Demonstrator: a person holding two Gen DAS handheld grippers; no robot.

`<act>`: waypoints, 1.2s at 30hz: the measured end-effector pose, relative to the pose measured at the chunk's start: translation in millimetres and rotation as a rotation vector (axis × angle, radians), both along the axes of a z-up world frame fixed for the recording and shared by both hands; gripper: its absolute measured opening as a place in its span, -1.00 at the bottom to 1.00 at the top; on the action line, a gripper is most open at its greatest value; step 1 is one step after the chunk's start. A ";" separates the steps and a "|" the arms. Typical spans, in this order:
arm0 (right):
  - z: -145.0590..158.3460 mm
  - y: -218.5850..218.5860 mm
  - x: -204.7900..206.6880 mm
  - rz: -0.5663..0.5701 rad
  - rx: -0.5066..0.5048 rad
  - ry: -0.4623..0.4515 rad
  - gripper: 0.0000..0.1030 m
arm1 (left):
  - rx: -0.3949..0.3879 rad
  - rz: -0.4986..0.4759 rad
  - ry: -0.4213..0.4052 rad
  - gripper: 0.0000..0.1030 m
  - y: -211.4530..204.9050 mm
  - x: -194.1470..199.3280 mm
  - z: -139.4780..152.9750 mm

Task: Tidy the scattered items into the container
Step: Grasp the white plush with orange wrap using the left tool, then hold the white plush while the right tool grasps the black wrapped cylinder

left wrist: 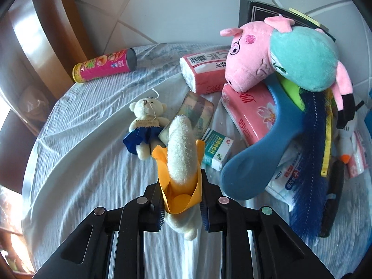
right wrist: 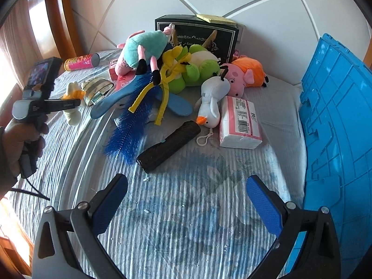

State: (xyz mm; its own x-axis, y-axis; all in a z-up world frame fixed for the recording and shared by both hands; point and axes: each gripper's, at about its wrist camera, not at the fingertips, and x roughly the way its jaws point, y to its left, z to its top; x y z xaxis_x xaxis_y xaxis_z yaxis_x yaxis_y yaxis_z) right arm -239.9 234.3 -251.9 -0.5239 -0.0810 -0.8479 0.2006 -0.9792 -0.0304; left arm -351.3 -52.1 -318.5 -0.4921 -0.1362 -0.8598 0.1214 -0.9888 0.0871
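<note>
Left claw (left wrist: pixel 181 205) clamped on plush banana (left wrist: pixel 180 153), held just above the bed (left wrist: pixel 76 162); right claw (right wrist: pixel 186 200) wide open, holding nothing, over bare sheet. Beyond: black roll (right wrist: pixel 168 146), tissue pack (right wrist: pixel 239 123), toy pile mid-bed, blue container (right wrist: pixel 337 121) at bed's right edge.

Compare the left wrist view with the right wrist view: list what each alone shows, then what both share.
Left wrist only: the small teddy bear and the green-and-white medicine box.

Right wrist only: the blue container, the green plush, the black roll, and the open right hand-held gripper.

Both: the plush banana clamped in the left hand-held gripper, the chip can, the blue brush.
</note>
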 end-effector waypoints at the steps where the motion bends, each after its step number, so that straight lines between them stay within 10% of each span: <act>1: -6.8 -2.4 -6.1 -0.012 -0.009 -0.003 1.00 | 0.004 -0.001 0.011 -0.55 -0.8 5.5 7.1; 19: -111.2 -40.3 -117.3 -0.245 0.004 -0.186 0.55 | 0.035 -0.017 0.112 -0.54 -17.8 84.2 93.1; 23: -127.7 -37.7 -119.7 -0.267 -0.009 -0.243 0.07 | 0.037 -0.016 0.116 -0.53 -26.4 91.8 96.5; 36: -108.4 -28.6 -87.2 -0.237 -0.001 -0.196 -0.28 | 0.043 -0.052 0.133 -0.53 -27.6 104.7 104.1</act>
State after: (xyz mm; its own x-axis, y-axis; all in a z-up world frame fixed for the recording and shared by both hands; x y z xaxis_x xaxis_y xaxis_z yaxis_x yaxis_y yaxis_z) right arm -327.1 205.6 -360.3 -0.3547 0.0227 -0.9347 -0.0313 -0.9994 -0.0123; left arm -246.6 -79.7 -214.4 -0.6075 -0.0722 -0.7910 0.0776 -0.9965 0.0313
